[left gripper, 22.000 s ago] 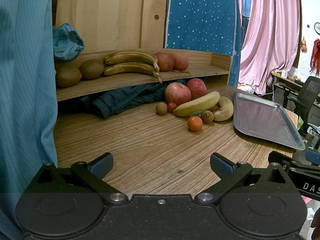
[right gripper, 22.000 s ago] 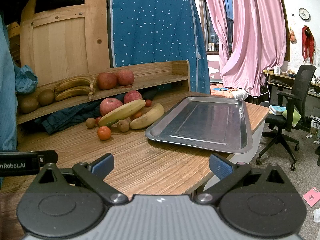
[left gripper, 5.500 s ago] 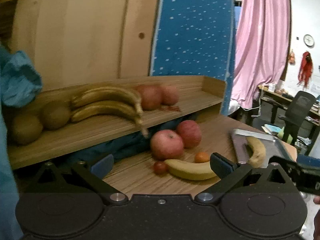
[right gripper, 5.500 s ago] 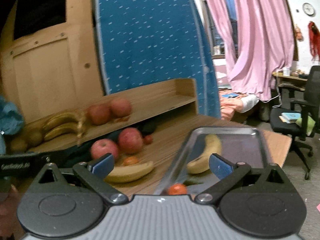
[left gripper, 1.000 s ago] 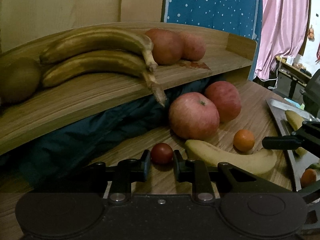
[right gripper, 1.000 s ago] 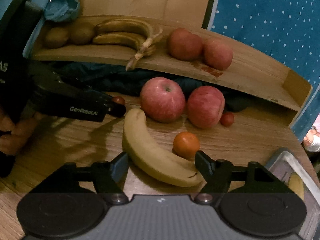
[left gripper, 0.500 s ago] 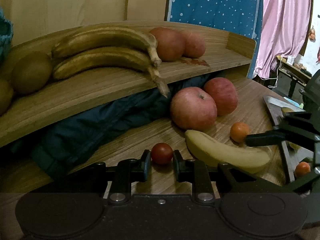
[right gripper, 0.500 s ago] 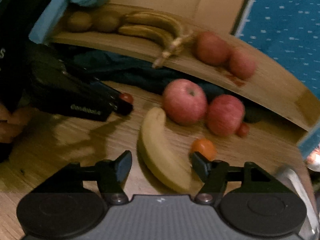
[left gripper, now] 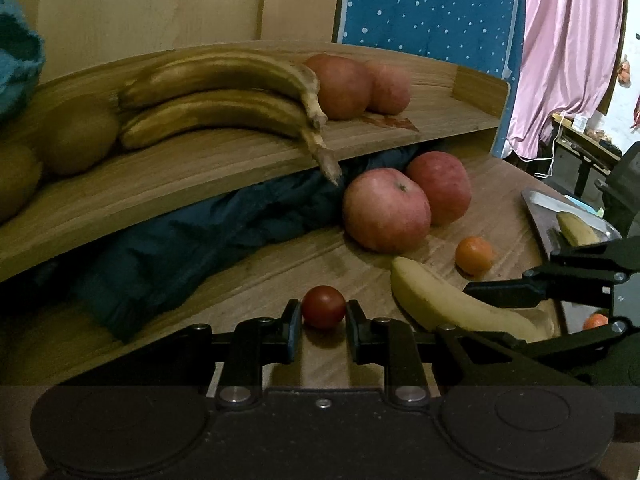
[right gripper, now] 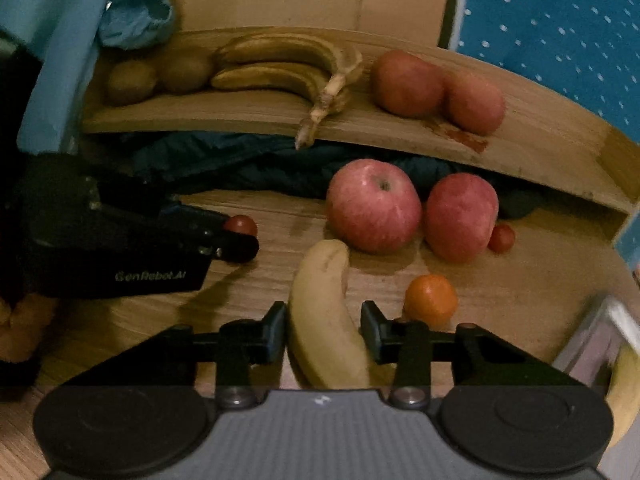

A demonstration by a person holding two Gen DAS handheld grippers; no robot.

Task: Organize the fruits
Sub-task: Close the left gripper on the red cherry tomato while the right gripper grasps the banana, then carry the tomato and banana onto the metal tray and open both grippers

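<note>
My left gripper [left gripper: 323, 316] is shut on a small red cherry tomato [left gripper: 323, 306], just above the wooden table; the tomato also shows in the right wrist view [right gripper: 240, 225]. My right gripper [right gripper: 323, 332] is shut on a yellow banana [right gripper: 324, 320] that lies on the table; the banana also shows in the left wrist view [left gripper: 452, 308]. Two red apples [right gripper: 374, 206] [right gripper: 460, 216], an orange [right gripper: 430, 300] and a second cherry tomato [right gripper: 501, 239] lie just beyond it.
A wooden shelf [left gripper: 200, 168] holds two brown bananas [left gripper: 224, 92], two apples [left gripper: 340, 86] and kiwis [right gripper: 132, 82]. Dark blue cloth [left gripper: 180, 240] lies under it. A metal tray [left gripper: 540, 208] at the right holds a banana [left gripper: 576, 230].
My right gripper has moved in and closed around the yellow banana. My left gripper stays shut on the cherry tomato and has drawn back slightly from the apples.
</note>
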